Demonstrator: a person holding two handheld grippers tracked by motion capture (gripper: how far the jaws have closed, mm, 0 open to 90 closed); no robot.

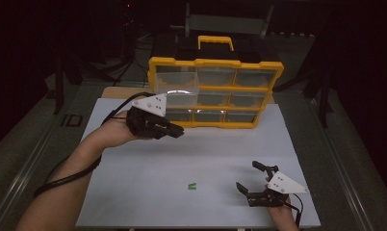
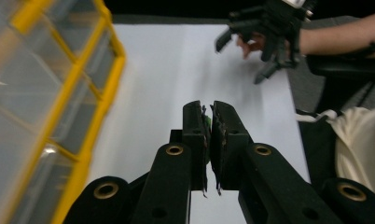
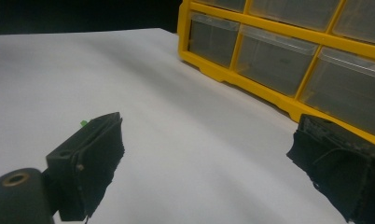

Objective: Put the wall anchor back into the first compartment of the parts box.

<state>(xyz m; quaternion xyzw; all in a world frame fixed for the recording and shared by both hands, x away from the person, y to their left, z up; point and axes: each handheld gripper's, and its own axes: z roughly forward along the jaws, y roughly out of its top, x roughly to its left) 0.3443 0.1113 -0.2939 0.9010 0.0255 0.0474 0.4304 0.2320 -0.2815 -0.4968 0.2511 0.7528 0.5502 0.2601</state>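
Observation:
A yellow organizer (image 1: 215, 62) with clear drawers stands at the back of the white mat (image 1: 134, 192). Its top left drawer (image 1: 177, 81) seems to stick out. My left gripper (image 1: 179, 130) hovers just in front of the organizer's lower left corner. In the left gripper view the left gripper (image 2: 208, 109) is shut on a small green piece (image 2: 207, 122). Another small green piece (image 1: 192, 186) lies on the mat near the front. To the right of it my right gripper (image 1: 247, 175) stands wide open with nothing between its fingers; the right gripper (image 3: 209, 130) faces the organizer (image 3: 269, 93).
The mat's front edge lies just behind my right hand. A dark floor and metal rails surround the table. In the left gripper view the organizer's yellow frame (image 2: 108, 84) stands close on the left, and the right gripper (image 2: 241, 60) is farther off.

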